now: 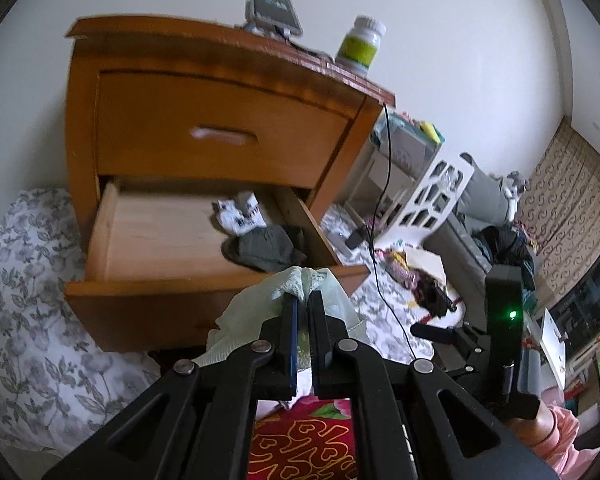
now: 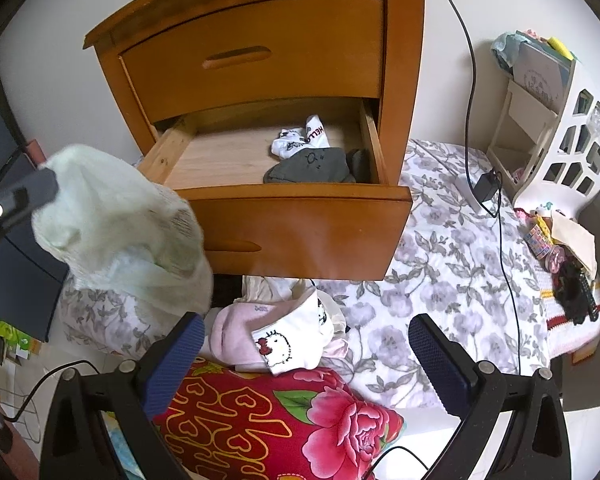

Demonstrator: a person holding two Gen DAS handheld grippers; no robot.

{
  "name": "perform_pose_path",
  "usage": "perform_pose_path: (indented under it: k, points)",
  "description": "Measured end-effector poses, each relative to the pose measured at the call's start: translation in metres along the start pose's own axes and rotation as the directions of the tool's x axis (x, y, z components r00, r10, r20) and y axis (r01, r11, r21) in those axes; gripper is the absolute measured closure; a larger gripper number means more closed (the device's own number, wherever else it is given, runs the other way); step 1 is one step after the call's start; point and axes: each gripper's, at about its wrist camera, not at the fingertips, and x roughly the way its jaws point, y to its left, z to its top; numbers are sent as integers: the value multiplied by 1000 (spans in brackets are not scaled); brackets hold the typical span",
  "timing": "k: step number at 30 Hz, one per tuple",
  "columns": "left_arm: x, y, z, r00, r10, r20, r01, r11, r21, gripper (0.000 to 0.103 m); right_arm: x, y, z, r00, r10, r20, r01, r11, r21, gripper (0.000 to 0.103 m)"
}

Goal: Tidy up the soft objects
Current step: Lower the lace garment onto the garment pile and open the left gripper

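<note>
We pinch the green cloth [image 1: 300,288] in our left fingers [image 1: 288,308] just before the drawer [image 1: 204,284], where it may snag the front edge, our right fingers [image 2: 432,348] wide and empty.

Left gripper [image 1: 304,300] jaws clamped tight, angled downward. Right gripper [image 2: 304,340] jaws spread wide, pitched steeply down.

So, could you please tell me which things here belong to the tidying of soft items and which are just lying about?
Part of the job:
- green cloth, clamped in the left gripper
- open drawer
- white socks and grey socks in it
- Hello Kitty socks on the bed
- right gripper, open

Lying about:
- bottle
- black cable
- white rack
- red quilt
</note>
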Motion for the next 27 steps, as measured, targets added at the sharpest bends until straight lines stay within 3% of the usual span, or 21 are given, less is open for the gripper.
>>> perform_pose_path:
  k: [16,27]
  points:
    - [76,10,-28,979,35,-201,-36,999,-4,99,14,-7,1,999,-5,-37,6,1000,5,0]
    - [121,36,-55,940,92,-329,-110,993,-39,99,28,-7,3,998,-8,-69,8,1000,1,0]
